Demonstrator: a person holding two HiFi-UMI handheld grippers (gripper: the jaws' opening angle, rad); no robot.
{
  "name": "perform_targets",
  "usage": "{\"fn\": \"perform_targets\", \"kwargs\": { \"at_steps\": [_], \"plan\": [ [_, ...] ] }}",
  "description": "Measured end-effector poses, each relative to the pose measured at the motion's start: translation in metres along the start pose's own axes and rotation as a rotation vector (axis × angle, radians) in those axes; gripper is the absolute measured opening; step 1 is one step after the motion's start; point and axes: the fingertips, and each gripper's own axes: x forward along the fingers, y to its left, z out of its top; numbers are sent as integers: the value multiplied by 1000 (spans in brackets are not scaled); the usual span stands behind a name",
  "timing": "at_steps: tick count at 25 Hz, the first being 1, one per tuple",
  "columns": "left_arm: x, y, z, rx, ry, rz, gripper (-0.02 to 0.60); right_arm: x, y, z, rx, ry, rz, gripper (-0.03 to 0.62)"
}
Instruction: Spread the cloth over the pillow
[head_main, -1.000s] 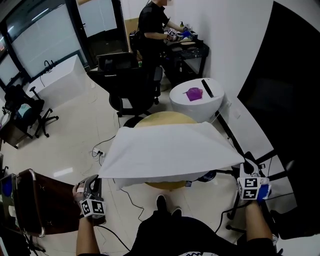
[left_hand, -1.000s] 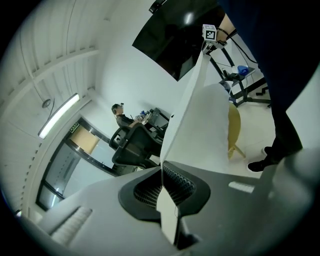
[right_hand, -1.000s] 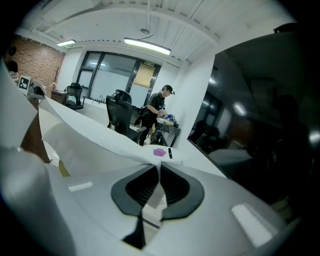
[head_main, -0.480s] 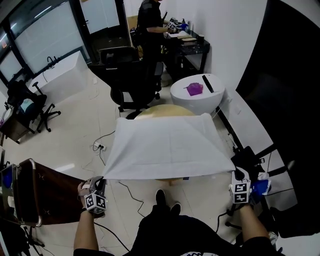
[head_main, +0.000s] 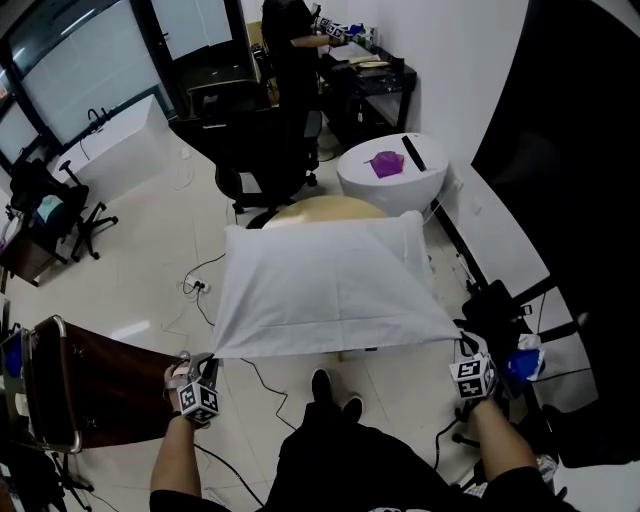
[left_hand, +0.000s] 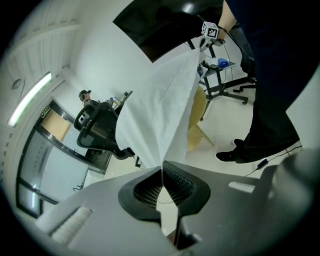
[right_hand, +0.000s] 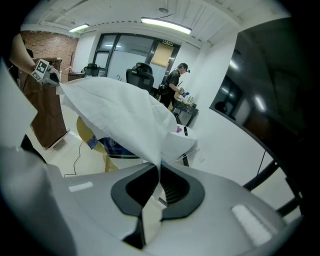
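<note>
While cloth (head_main: 330, 290) hangs taut, blue label (right_hand: 112, 144) illegible

The white cloth (head_main: 330, 285) lies draped over the hidden pillow, its near corners pulled taut.

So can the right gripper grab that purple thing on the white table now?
Probably not. The right gripper has its jaws shut on a corner of the cloth, and the purple thing sits on the white table, well beyond the cloth's far edge.
</note>
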Motion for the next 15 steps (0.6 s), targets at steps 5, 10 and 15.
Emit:
{"fn": "perform_targets", "kwargs": {
  "at_steps": [5,10,15],
  "plan": [
    [22,-17,-13,30,51,-70,0,22,15,-20,-53,64,32,17],
    [42,-28,-21,88,123,-136,0,45,27,-36,-77,121,58,17],
    [59,-35,-28,82,170,-198,0,61,38,-49,-103,174,89,17]
  ]
}}
